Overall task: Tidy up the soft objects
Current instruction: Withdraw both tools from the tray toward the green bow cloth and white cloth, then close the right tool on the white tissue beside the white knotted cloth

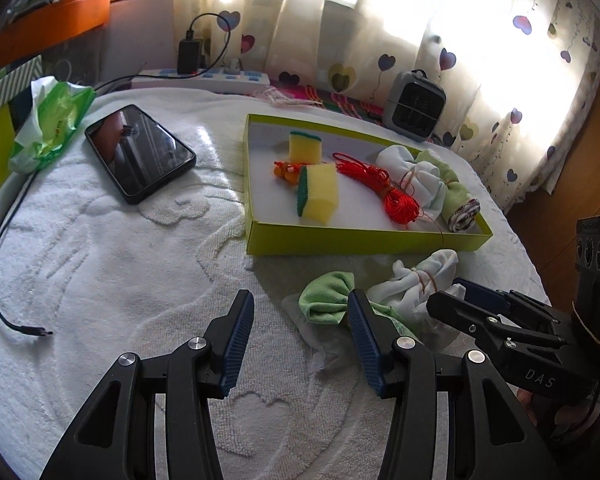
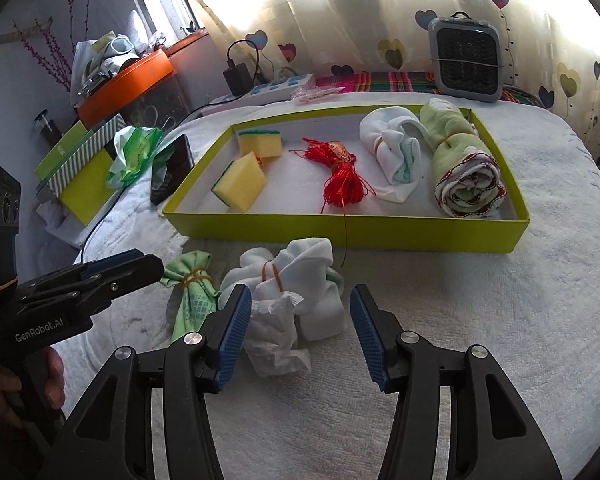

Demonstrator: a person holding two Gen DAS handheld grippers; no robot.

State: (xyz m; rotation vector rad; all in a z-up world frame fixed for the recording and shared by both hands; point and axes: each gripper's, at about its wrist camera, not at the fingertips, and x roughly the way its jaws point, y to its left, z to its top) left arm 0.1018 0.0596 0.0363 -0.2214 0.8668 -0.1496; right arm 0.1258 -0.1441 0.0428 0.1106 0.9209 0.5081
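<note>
Right wrist view shows the right claw (image 2: 296, 334) released, jaws straddling a white sock bundle (image 2: 296, 280) bound with a rubber band, pads not yet pressing it. The step in hand looks like picking it up for the yellow-green tray (image 2: 340, 232) just behind (sponges, red cord and rolled cloths already lie inside). Next: close, lift over the rim. The left claw (image 1: 300, 344), also released, hovers beside a green cloth bundle (image 1: 326, 298), possibly brushing it.
</note>
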